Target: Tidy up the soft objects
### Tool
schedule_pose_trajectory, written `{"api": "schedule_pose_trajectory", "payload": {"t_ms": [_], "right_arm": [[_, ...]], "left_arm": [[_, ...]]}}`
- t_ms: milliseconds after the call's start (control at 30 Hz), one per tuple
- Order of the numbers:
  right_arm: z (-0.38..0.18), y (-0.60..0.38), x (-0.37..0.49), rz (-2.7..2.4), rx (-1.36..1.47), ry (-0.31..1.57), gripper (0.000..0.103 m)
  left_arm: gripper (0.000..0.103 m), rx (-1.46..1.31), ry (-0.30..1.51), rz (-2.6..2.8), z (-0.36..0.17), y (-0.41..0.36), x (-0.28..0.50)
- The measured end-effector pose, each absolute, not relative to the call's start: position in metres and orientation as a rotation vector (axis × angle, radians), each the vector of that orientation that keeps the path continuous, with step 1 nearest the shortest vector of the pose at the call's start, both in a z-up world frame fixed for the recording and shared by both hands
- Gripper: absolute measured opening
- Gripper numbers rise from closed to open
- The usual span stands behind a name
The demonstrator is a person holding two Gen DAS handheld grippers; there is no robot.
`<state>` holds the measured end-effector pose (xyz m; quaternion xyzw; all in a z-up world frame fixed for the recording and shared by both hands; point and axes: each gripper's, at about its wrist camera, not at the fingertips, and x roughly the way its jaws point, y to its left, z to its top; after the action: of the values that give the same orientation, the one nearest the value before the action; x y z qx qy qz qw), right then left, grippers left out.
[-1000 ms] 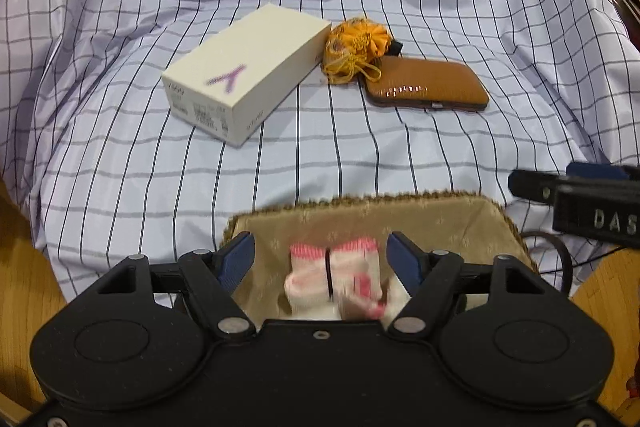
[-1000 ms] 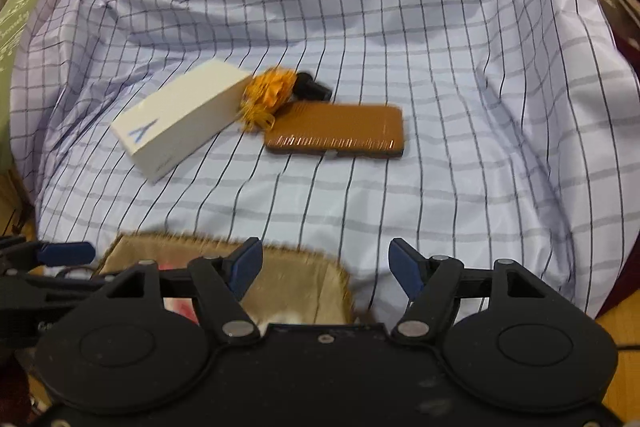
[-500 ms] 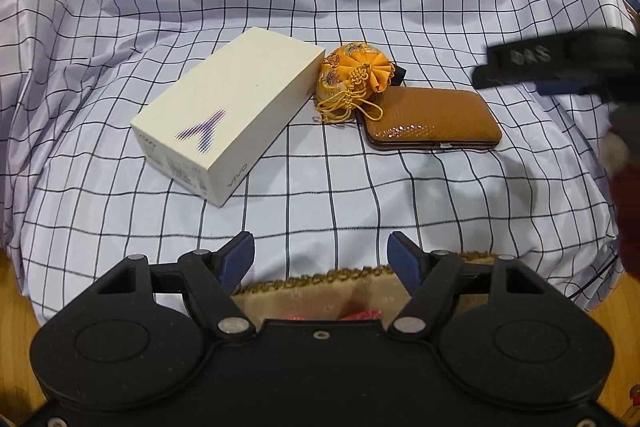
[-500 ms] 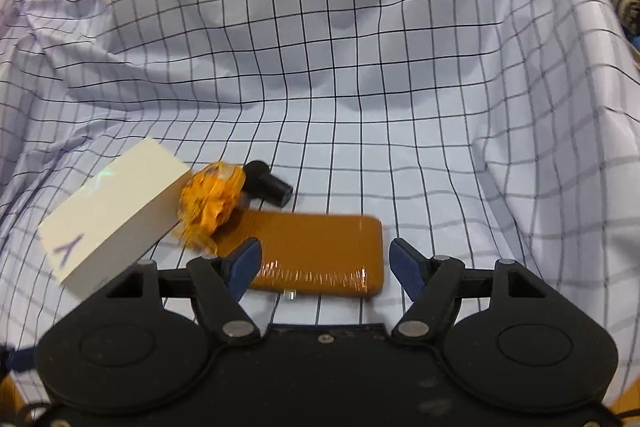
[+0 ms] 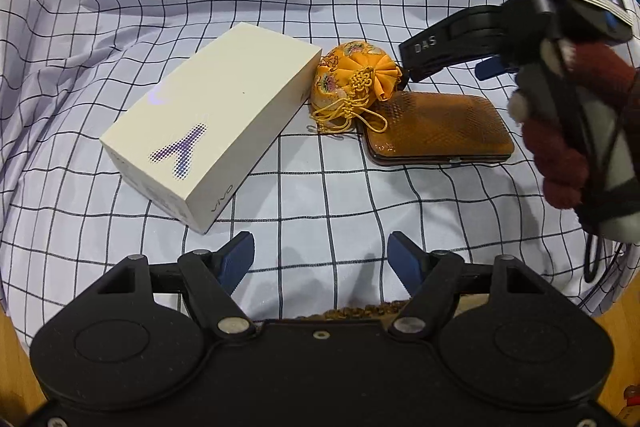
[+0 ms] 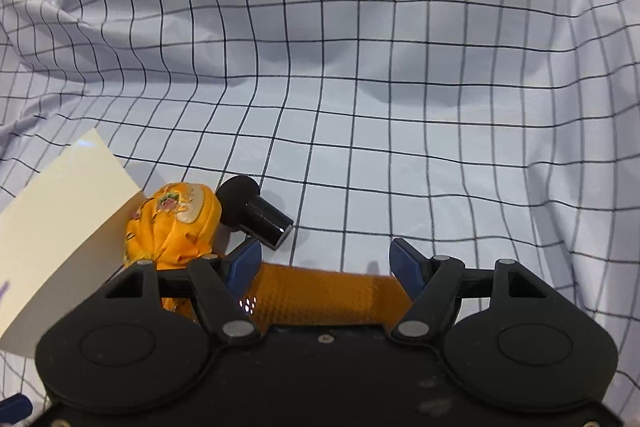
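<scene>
An orange silk pouch (image 5: 354, 83) with a knotted cord lies on the checked cloth between a white box (image 5: 212, 143) and a brown case (image 5: 438, 131). My left gripper (image 5: 322, 261) is open and empty, low over the cloth in front of them. My right gripper (image 6: 326, 261) is open and empty, hovering over the brown case (image 6: 320, 299), with the pouch (image 6: 176, 223) just left of its left finger. In the left wrist view the right gripper (image 5: 452, 55) reaches in from the right, behind the pouch. The basket rim (image 5: 360, 311) shows only as a sliver.
A small black cylinder (image 6: 256, 213) lies behind the pouch. The checked cloth (image 6: 400, 87) rises in folds at the back and sides. A gloved hand (image 5: 576, 131) holds the right gripper at the right edge.
Both grippers moved forward from the basket toward the pouch. The basket with the pink-and-white cloth dropped out of sight below the left gripper. The right gripper now hangs over the brown case.
</scene>
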<state>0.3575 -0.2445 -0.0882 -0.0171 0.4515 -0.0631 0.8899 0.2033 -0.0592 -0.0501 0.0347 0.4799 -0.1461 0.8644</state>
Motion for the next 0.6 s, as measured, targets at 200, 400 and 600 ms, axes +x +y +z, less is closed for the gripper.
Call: {"api": "schedule_pose_trajectory", "payload": {"t_ms": [200, 400, 600], "right_arm": [[-0.101, -0.251, 0.383, -0.149, -0.028, 0.964, 0.071], [-0.097, -0.264, 0.403, -0.262, 0.016, 0.938, 0.072], [-0.087, -0.265, 0.408, -0.262, 0.125, 0.930, 0.073]], "left_arm": [[0.069, 0.055, 1.015, -0.308, -0.054, -0.056, 0.212], [0.069, 0.044, 1.018, -0.307, -0.057, -0.054, 0.216], [0.069, 0.032, 1.020, -0.317, -0.057, -0.054, 0.215]]}}
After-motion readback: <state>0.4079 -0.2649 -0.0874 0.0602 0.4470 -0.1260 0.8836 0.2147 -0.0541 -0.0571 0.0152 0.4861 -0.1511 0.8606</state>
